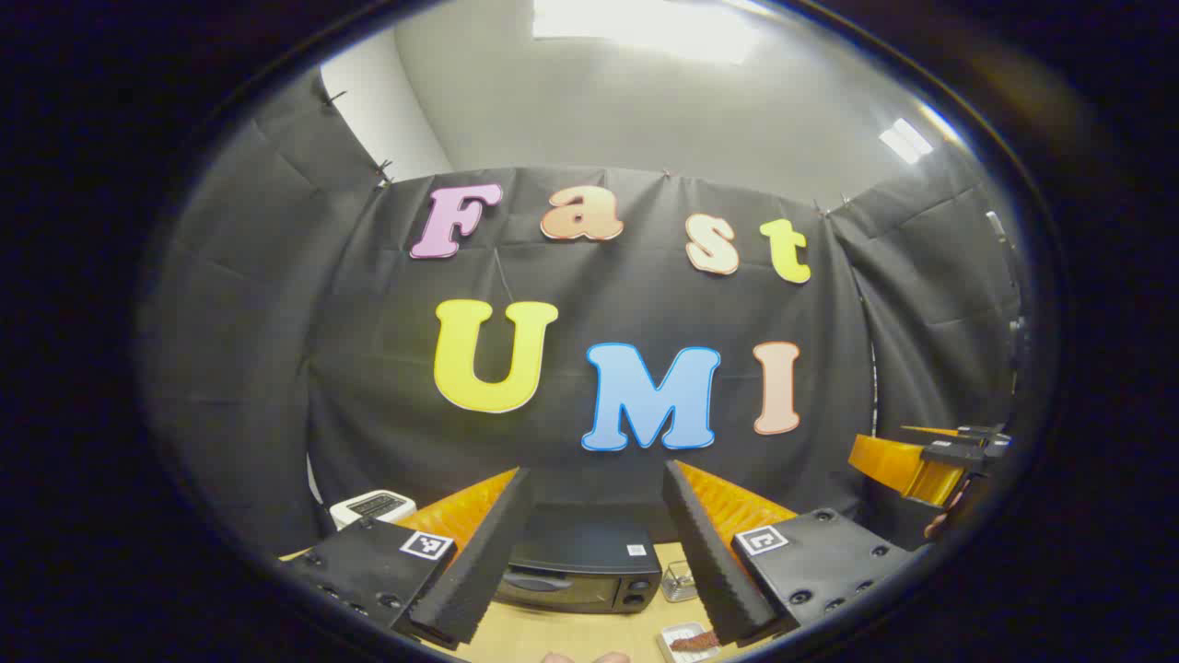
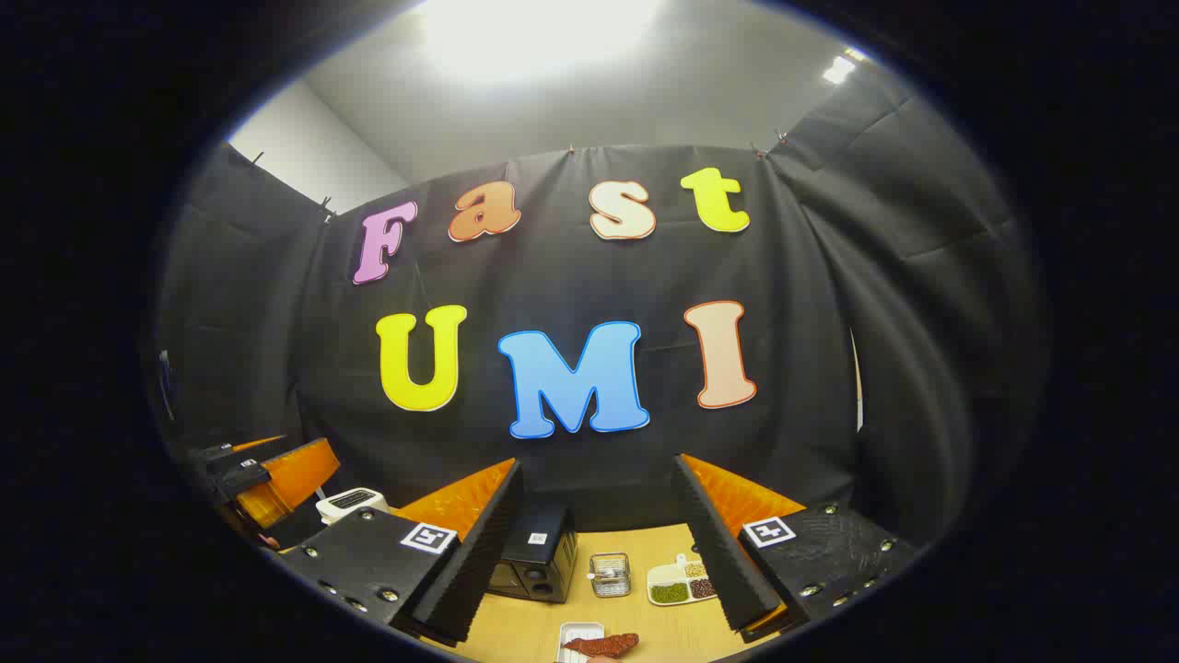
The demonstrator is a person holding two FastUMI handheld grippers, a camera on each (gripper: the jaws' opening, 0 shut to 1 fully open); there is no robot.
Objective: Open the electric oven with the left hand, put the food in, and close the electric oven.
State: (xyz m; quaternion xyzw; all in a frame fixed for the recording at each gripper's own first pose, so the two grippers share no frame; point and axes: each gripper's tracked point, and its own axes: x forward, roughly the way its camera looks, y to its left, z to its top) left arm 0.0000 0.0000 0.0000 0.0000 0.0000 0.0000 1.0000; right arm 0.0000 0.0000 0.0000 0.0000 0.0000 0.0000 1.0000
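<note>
1. Both tongs stand wide and hold nothing: left tongs [image 1: 597,552] at the bottom of the left gripper view, right tongs [image 2: 599,562] at the bottom of the right gripper view.
2. The oven [image 1: 580,575] sits on the bench [image 1: 571,635], low centre of the left gripper view between the fingers, door shut.
3. The food [image 2: 603,644], a reddish-brown strip, lies on a tray [image 2: 573,633] at the bottom edge of the right gripper view, near the oven's [image 2: 534,557] front.
4. Risk: both tongs hang well above the bench, so a long descent could miss the door handle, which is too small to make out.
5. Risk: the strip looks thin and limp; a shallow grip could let it slip off the tray.
6. Risk: a wire basket [image 2: 609,573] and a dish [image 2: 682,582] stand beside the oven and could be knocked.
7. Writing: small stickers on the oven cannot be read.
</note>
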